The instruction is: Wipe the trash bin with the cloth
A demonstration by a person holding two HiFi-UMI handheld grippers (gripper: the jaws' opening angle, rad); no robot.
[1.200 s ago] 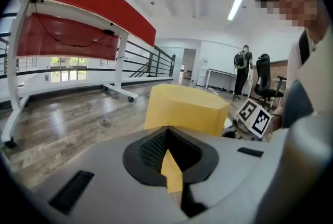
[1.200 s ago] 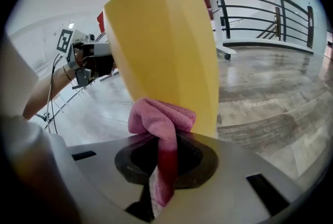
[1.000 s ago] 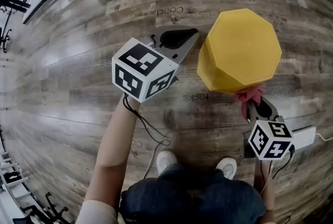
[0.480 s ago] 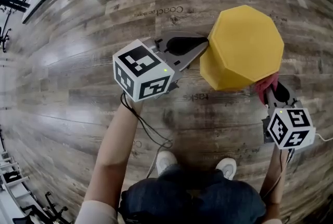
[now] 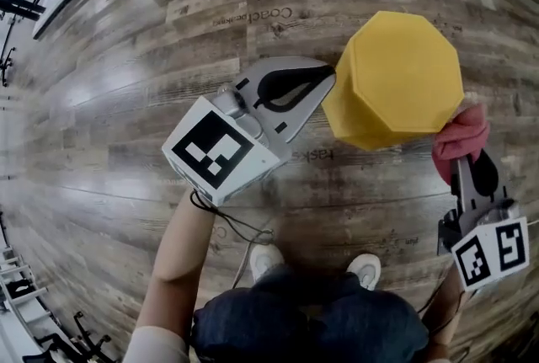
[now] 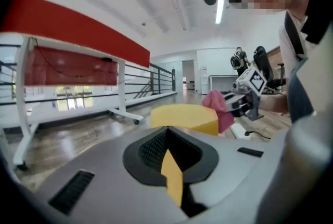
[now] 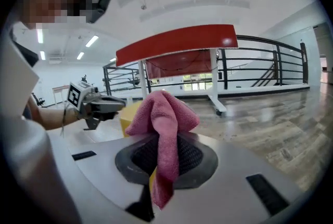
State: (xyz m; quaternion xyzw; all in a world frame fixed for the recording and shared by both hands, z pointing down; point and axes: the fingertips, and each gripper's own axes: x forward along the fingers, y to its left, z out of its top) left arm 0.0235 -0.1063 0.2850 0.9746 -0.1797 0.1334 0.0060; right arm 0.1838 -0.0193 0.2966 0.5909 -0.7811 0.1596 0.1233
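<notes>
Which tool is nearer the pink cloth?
Right. The right tool grips the cloth; the left tool sits at the opposite side of the yellow bin.

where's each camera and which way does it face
Head view: on head, facing steeply down at yellow bin, left tool, right tool; forearms, shoes show.
Left gripper view: on left tool, facing bin, right tool; torso at right.
Right gripper view: on right tool, facing its pink cloth, left tool; torso at left.
Shared: the bin.
</notes>
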